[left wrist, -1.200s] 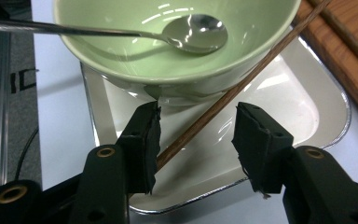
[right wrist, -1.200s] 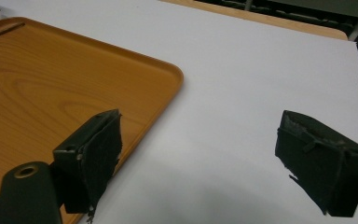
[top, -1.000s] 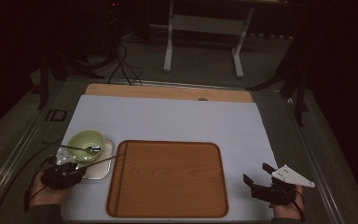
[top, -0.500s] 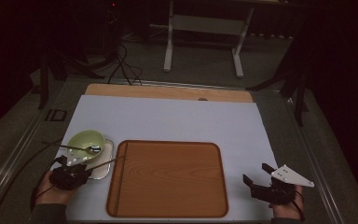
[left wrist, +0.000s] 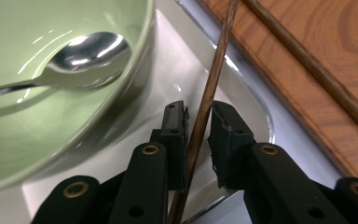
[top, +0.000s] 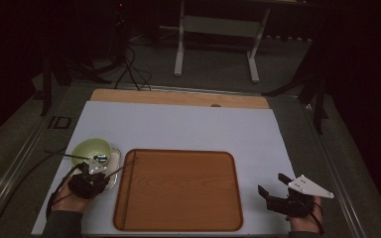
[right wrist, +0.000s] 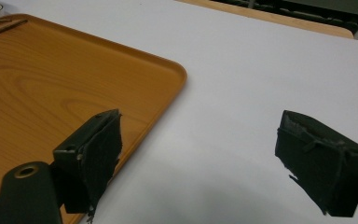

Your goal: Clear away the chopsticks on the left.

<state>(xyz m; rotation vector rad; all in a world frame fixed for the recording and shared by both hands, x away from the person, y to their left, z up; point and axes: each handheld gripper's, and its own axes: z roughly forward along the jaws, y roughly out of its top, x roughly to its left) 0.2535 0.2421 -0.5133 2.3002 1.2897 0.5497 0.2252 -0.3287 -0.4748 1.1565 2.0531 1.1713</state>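
Chopstick (left wrist: 208,100) sits between our left gripper (left wrist: 196,122) jaws, which have just been closing, pads close but not clearly pressing. Going by size: wooden tray (top: 178,191), silver tray (left wrist: 186,70) under the stick, green bowl (left wrist: 51,84), spoon (left wrist: 81,56) inside. Our right gripper (right wrist: 200,163) gapes wide beside the wooden tray, nothing held.
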